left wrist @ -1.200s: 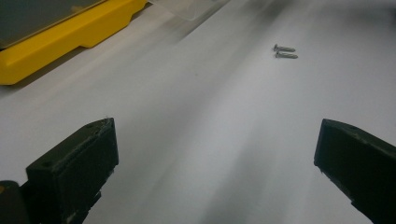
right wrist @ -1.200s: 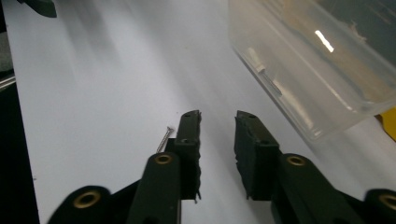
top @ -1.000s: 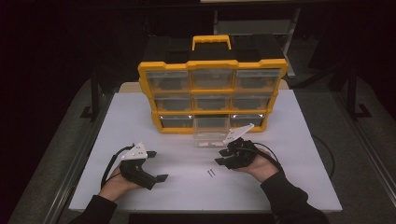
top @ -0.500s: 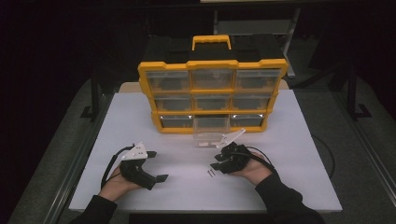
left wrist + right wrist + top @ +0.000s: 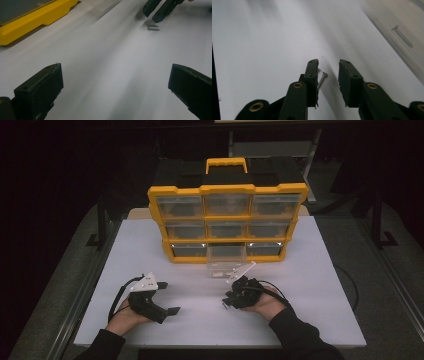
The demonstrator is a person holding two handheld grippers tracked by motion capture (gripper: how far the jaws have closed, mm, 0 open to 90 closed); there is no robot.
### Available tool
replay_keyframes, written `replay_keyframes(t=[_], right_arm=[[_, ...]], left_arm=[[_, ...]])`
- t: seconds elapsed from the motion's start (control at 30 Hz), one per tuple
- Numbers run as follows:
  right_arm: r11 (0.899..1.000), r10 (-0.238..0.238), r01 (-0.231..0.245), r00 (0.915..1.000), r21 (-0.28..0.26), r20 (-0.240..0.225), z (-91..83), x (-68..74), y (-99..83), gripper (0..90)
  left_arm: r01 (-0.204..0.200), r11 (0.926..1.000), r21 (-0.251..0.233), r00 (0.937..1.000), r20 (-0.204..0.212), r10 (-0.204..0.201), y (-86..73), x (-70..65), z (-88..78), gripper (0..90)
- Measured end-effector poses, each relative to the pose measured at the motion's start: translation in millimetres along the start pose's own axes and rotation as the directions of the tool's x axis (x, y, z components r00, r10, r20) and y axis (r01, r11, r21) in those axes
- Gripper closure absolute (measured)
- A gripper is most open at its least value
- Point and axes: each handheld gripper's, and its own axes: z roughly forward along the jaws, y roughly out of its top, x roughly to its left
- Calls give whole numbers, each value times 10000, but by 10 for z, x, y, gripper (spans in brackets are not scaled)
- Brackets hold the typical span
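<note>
So the yellow organizer (image 5: 227, 215) sits toward the back middle of the white desk (image 5: 325, 285), black handle box on top, and everything else is easiest to place off that; its bottom-middle clear drawer (image 5: 226, 260) is pulled out toward the person, sticking past the yellow front. In front of the organizer there's a wide bare strip of desk running to the near edge, and plenty of open white to either side of it too; the desk's side edges drop off to dark floor.

Right gripper (image 5: 231, 299) is just in front of that pulled-out drawer, a bit toward the near edge; its jaws are released, parted with a small gap, tips down at the desk. Right gripper view gets the detail: a small screw (image 5: 322, 80) lying on the desk between the jaws, hugging the left jaw, not pinched; another screw (image 5: 402, 36) sits inside the clear drawer off to the upper right.

Left gripper (image 5: 167, 311) is in front of the organizer's left end, near the front edge, well apart from the right one; jaws spread wide, nothing between them. Left gripper view catches the organizer's yellow base at its upper left, plus what looks like two screws (image 5: 153, 27) side by side right under the right gripper's tips; the high view is too coarse for those.
</note>
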Motion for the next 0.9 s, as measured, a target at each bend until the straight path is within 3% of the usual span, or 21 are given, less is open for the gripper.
replay_keyframes(t=[0.37,0.9], right_arm=[[9995,-77,80,9999,303,-92,90,28,-5,751],[9994,-175,172,9998,285,101,100,27,-12,817]], left_arm=[[19,10000,-17,10000,23,-19,1,-1,-3,0],[21,10000,-18,10000,4,-21,0,0,-5,0]])
